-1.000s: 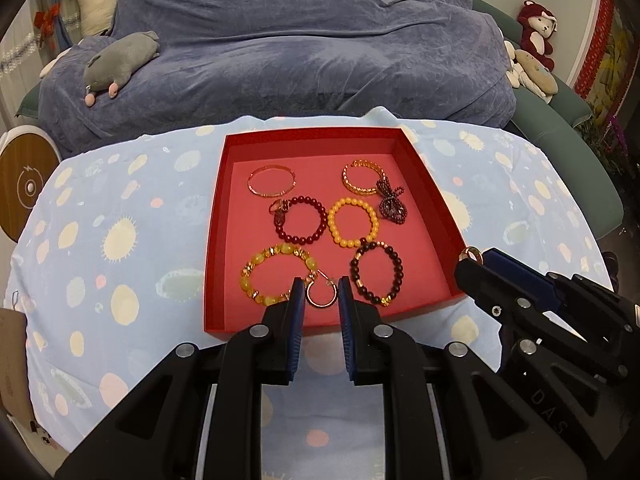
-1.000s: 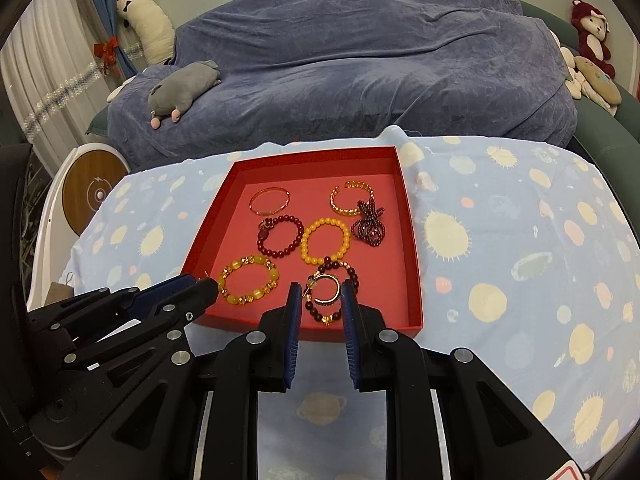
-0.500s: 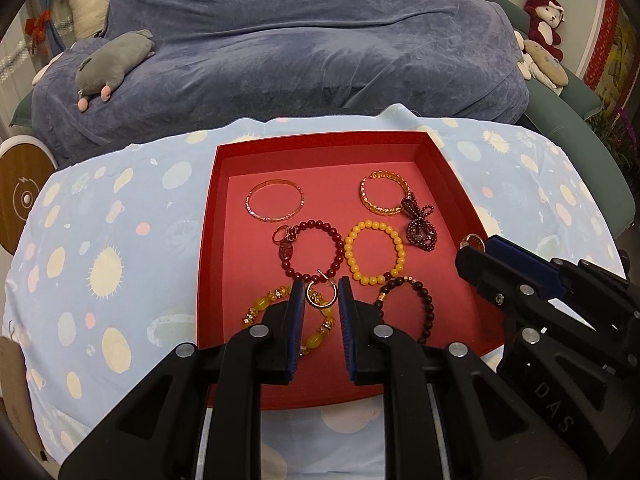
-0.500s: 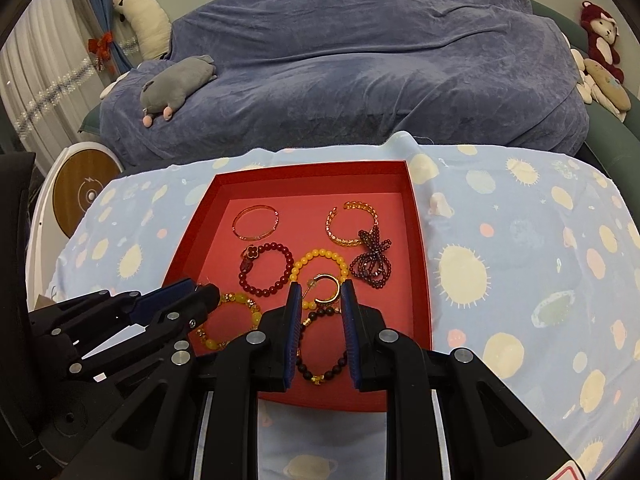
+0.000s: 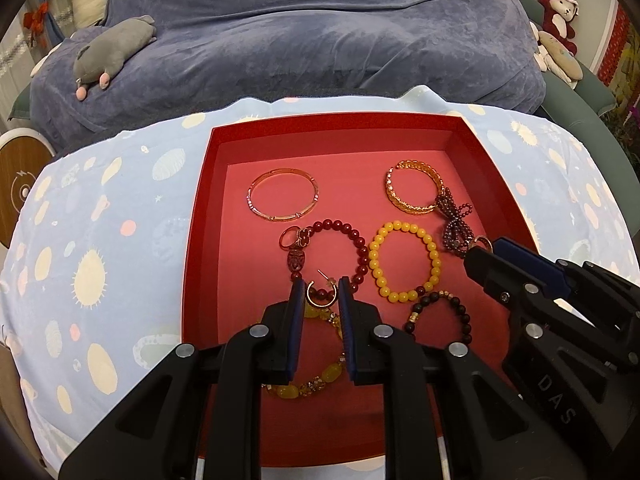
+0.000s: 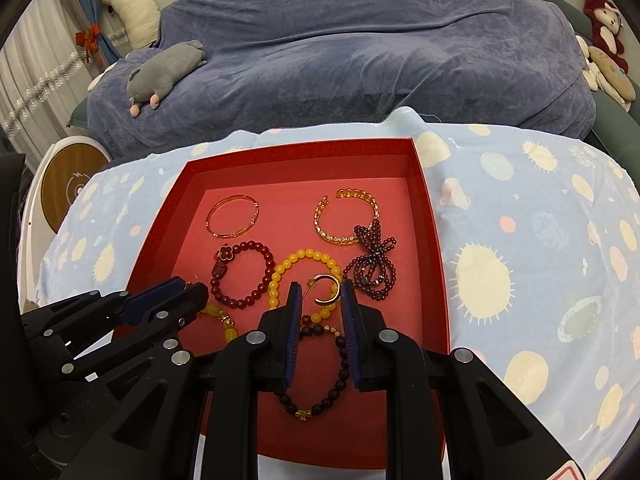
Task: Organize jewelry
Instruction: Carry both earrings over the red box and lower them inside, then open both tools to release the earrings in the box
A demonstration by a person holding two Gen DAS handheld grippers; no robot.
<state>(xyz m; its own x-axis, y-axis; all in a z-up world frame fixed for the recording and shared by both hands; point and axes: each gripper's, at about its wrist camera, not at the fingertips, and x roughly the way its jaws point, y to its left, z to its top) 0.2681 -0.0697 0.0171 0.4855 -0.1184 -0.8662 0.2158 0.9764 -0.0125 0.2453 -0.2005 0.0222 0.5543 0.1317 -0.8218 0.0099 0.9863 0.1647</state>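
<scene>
Holding one gold hoop earring each, both tools hang over the red tray (image 5: 202, 216). The left gripper (image 5: 320, 292) is clamped on an earring (image 5: 320, 298), just above the dark red bead bracelet (image 5: 340, 248). The right gripper (image 6: 320, 294) is clamped on the other earring (image 6: 326, 290), above the yellow bead bracelet (image 6: 304, 280). More bracelets lie flat on the tray floor, and a dark bead bow (image 6: 372, 266) lies near its right wall. The tray rests on a light blue cloth (image 6: 520, 264).

Left tool (image 5: 319, 294), right tool (image 6: 319, 295) side by side, pitched down, each pinching hoop earring.
</scene>
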